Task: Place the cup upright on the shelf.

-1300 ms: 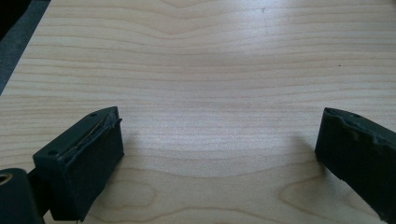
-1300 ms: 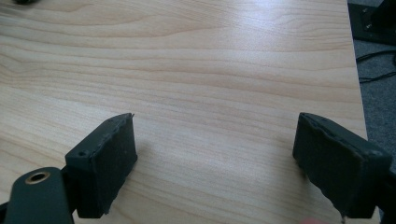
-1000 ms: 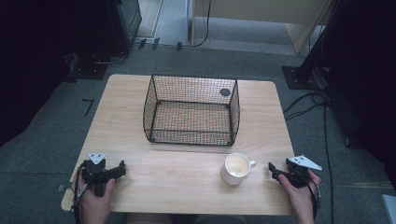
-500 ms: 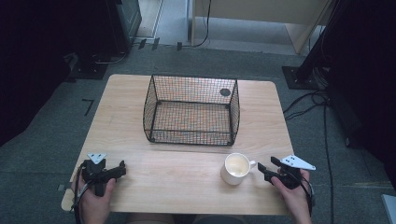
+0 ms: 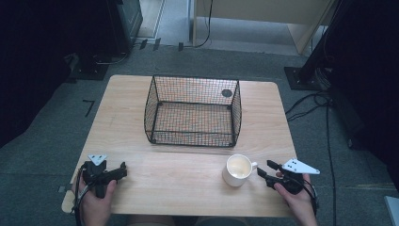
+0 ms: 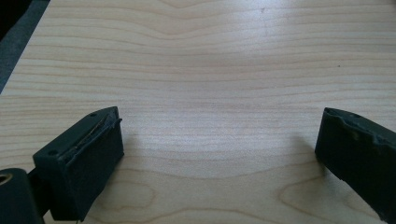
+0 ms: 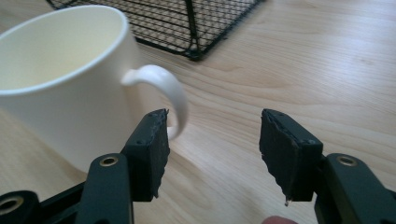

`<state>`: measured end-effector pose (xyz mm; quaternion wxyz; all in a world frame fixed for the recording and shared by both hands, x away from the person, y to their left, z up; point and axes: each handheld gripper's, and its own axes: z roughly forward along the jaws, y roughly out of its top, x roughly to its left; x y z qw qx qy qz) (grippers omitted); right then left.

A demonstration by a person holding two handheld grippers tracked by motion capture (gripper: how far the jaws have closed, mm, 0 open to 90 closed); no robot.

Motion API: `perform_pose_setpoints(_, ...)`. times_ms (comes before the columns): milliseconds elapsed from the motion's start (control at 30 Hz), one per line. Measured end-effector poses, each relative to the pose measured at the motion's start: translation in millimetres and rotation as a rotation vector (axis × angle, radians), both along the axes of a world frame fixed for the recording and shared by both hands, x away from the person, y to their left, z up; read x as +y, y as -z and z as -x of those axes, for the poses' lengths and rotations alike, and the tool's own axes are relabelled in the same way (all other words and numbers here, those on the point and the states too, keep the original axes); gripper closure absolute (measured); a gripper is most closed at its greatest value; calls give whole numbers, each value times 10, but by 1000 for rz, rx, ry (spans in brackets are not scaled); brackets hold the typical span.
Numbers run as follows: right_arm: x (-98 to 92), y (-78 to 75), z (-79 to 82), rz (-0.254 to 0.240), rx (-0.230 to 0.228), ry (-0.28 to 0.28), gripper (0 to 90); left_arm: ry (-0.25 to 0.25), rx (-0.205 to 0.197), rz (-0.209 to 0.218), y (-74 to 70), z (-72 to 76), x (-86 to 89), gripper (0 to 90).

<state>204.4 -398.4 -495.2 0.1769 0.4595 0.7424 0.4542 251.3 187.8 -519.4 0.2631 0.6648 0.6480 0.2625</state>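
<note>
Since the earlier frame the right gripper (image 5: 262, 172) has slid leftward from the lower right of the high view toward the white mug (image 5: 238, 170), its jaws closing partway as it went, and it now stands half-open just beside the handle (image 7: 161, 91) with nothing between the pads. The glossy, empty mug sits low and right of centre on the pale wood-grain table (image 5: 179, 183), in front of the black wire-mesh basket (image 5: 193, 112). At lower left, the left gripper (image 5: 123, 169) rests with jaws wide over bare wood.
</note>
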Motion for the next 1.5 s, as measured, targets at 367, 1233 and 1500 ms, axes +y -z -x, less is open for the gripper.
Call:
perform_pose_setpoints(367, 103, -19, -34, -29, -32, -51, 607, 0, 0, 0, 0, 0, 0, 11)
perform_pose_setpoints(1233, 328, -29, 30, -47, 2, -323, 724, 0, 0, 0, 0, 0, 0, 11)
perform_pose_setpoints(1500, 617, -81, 58, -17, 10, -442, 715, 0, 0, 0, 0, 0, 0, 11)
